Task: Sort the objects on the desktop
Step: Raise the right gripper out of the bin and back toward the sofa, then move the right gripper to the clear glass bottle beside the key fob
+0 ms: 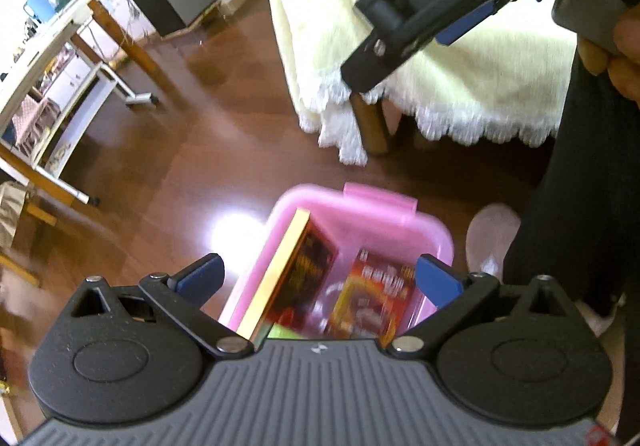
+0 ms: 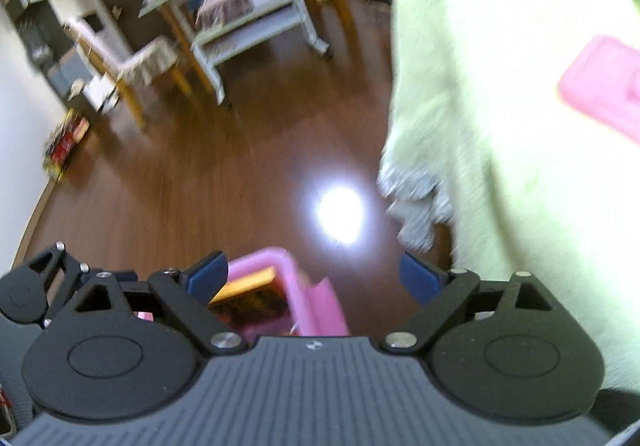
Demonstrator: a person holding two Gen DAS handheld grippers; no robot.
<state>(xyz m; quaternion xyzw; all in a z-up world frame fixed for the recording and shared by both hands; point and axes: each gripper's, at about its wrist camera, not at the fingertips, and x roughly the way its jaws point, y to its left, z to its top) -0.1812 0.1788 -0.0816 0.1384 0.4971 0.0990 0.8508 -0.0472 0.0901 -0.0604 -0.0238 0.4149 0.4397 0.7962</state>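
Left gripper (image 1: 318, 278) jaws wide apart, nothing between the blue pads (image 1: 204, 274), hanging above a pink plastic bin (image 1: 356, 206) that sits on the dark wood floor (image 1: 180, 150). Bin is open-topped, with a flap-like latch on its far rim. Inside: a book (image 1: 298, 270) with a yellow edge and dark red-orange cover standing tilted against the left wall, and to its right a red-and-yellow packet (image 1: 376, 294) leaning, print too blurred to read. Something green shows at the bin bottom, partly hidden by the gripper body.

Right gripper (image 2: 314, 278) also spread open, empty, pointing down at floor; it shows in the left wrist view (image 1: 404, 30) upper right, black with white "DAS" lettering, gripped by a hand (image 1: 616, 50). Just below its left finger in its own view is a corner of the pink bin (image 2: 280, 266) with the yellow-edged book (image 2: 248, 286) inside. Bright light glare on floor beyond.

A table draped in a pale yellow fringed cloth (image 1: 460, 86) stands beside the bin; a pink lid (image 2: 604, 86) lies on top of the cloth. A foot in a pale slipper (image 1: 492, 238) and a dark trouser leg are right of the bin. Far back: a white wheeled trolley (image 2: 256, 26), a wooden chair (image 2: 132, 62), heavy motion blur.
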